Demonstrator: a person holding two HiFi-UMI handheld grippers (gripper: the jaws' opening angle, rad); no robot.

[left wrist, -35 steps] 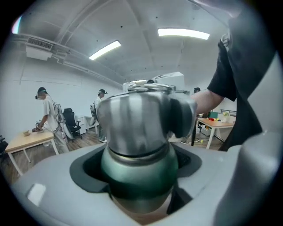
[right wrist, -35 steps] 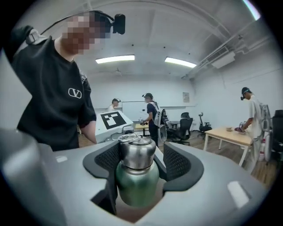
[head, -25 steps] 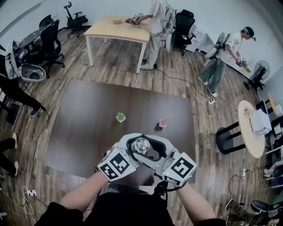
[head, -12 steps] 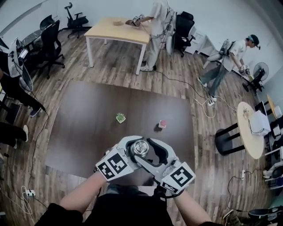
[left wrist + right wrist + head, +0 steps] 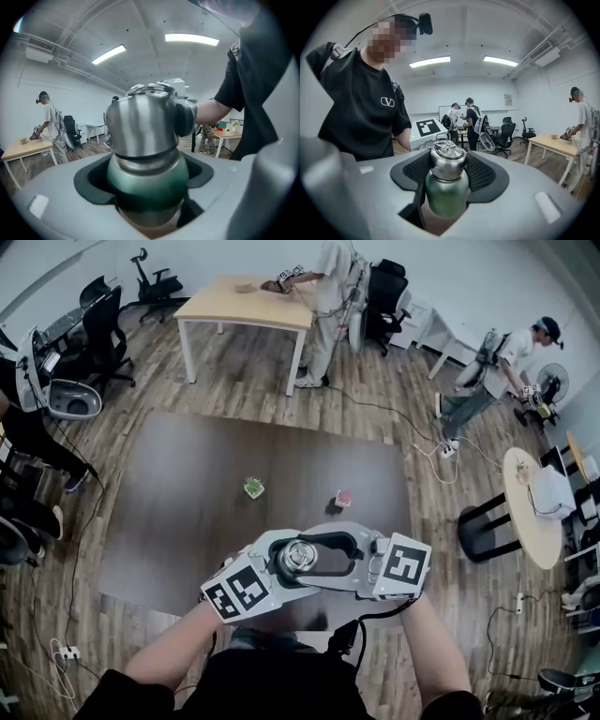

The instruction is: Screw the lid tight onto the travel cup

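Steel lid (image 5: 448, 162) sits clamped in the right gripper (image 5: 449, 177) jaws; the left gripper (image 5: 146, 183) jaws clamp the green cup (image 5: 147, 172).

The travel cup (image 5: 440, 192) is matt green, its lid (image 5: 448, 161) brushed shiny steel — my right hand-held gripper (image 5: 448, 157) is matt grey plastic with textured black pads (image 5: 485, 171).

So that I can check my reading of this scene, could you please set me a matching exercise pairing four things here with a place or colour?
Things:
1. lid
2. travel cup body
3. small object at left on the dark surface, head view
4. small object at right on that surface

Place or colour:
A. gripped by the left gripper
B. pink
C. gripped by the right gripper
D. green, standing free

Pairs: 1-C, 2-A, 3-D, 4-B
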